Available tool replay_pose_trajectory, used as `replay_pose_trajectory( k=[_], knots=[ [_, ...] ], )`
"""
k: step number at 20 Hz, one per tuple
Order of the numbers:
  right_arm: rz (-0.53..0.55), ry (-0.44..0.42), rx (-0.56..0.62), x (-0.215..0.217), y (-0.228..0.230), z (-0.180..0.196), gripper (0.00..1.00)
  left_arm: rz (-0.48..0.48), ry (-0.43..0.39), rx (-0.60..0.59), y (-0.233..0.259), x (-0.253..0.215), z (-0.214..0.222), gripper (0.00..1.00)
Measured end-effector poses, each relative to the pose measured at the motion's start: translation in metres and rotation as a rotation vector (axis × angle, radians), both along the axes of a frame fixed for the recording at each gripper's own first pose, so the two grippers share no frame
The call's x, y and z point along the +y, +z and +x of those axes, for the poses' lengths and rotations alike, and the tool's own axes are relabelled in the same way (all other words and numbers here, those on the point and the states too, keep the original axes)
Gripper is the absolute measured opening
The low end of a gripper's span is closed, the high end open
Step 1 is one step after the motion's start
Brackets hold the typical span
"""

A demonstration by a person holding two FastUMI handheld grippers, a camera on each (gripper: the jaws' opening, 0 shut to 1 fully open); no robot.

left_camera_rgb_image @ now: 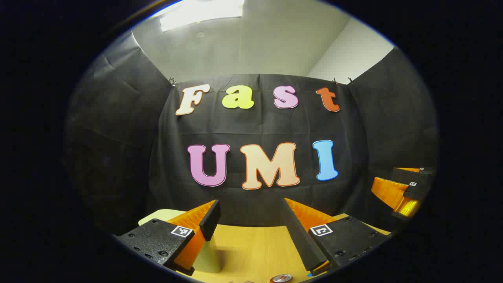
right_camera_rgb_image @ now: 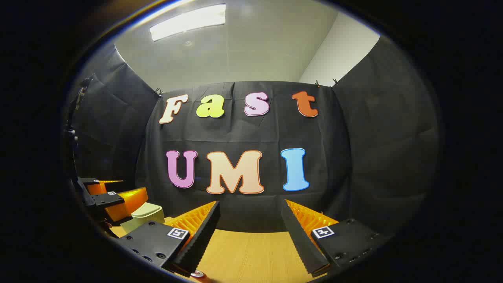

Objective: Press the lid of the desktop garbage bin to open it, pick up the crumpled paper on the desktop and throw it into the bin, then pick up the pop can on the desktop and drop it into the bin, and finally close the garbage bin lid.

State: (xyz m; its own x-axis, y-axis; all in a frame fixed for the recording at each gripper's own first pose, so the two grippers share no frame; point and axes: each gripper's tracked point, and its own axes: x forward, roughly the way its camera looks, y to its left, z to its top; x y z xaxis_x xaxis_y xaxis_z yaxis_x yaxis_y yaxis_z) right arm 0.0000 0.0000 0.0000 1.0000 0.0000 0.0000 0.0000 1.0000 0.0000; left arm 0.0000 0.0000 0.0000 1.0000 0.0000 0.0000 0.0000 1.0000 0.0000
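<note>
Pale green bin (right_camera_rgb_image: 147, 214), lid down, sits far left on the wooden desk (right_camera_rgb_image: 251, 255). Left gripper (left_camera_rgb_image: 251, 224) and right gripper (right_camera_rgb_image: 251, 228) hover spread, empty, likely poised before pressing. Pop can (left_camera_rgb_image: 281, 278) pokes up beneath.

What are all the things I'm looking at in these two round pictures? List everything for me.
Garbage bin: one, pale green, lid down, on the table's left side, beside the left gripper in the right gripper view.
Pop can: one, red and silver top, at the bottom edge of the left gripper view.
Table: one, light wood, under both grippers.
Ceiling light: one, white, overhead.
Left gripper: one, fingers apart, above the table.
Right gripper: one, fingers apart, above the table.
</note>
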Motion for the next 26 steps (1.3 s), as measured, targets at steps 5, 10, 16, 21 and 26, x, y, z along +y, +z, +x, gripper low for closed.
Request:
replay_pose_trajectory(
  k=[5, 10, 16, 21, 26],
  knots=[
    [0.001, 0.015, 0.000, 0.003, -0.001, -0.004, 0.98, -0.005, 0.009, 0.003, -0.001, -0.001, -0.006, 0.93],
    [-0.001, 0.016, 0.007, -0.006, -0.004, -0.006, 0.98, -0.009, 0.008, 0.008, -0.001, -0.005, -0.006, 0.92],
    [0.017, -0.021, 0.027, -0.030, -0.013, -0.009, 0.99, 0.006, -0.002, 0.029, -0.005, -0.013, -0.004, 0.93],
    [0.031, -0.041, 0.037, -0.044, -0.018, -0.012, 0.99, 0.019, -0.008, 0.020, -0.002, -0.021, -0.001, 0.92],
    [0.029, -0.036, 0.038, -0.052, -0.021, -0.013, 0.98, 0.015, -0.004, -0.001, 0.005, -0.025, 0.003, 0.92]
  ],
)
